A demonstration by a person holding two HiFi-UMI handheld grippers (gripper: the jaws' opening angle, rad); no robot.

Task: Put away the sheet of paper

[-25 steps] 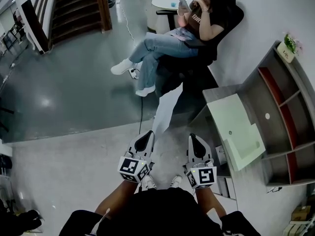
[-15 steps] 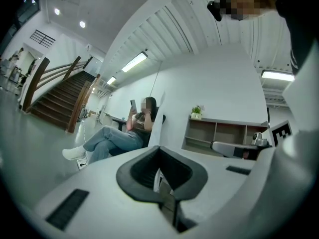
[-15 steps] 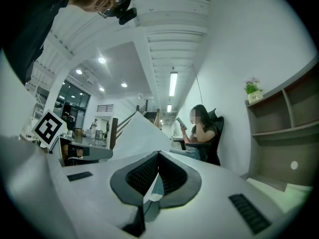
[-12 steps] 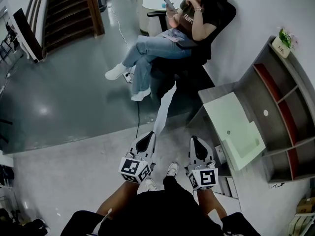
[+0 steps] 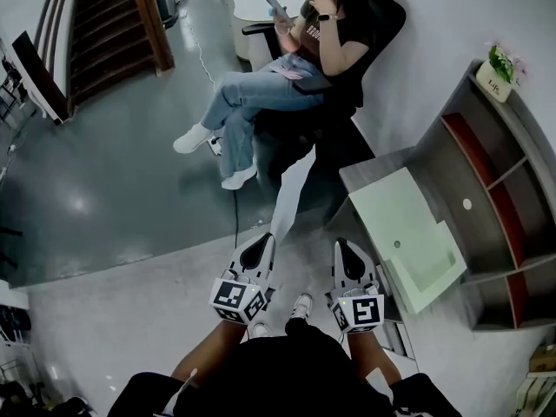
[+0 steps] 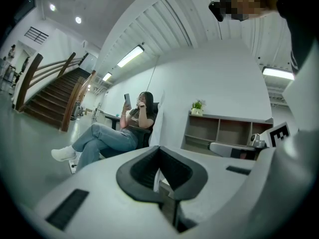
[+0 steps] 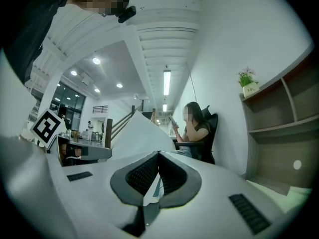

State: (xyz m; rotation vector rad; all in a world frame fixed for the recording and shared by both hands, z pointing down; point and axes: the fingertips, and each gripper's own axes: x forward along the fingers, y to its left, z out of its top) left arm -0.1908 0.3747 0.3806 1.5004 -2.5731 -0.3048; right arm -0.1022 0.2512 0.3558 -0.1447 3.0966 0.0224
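Your left gripper and right gripper each pinch the white rectangular sheet of paper, jaws pressed together on it; it rises toward twelve o'clock

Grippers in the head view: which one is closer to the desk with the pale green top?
The right gripper, right beside the desk; the left gripper hangs over the floor, farther off.

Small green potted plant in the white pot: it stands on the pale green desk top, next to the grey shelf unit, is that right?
Not quite. The small green potted plant in the white pot stands on top of the grey shelf unit itself, not on the pale green desk top, which lies next to that unit. The head view shows this.
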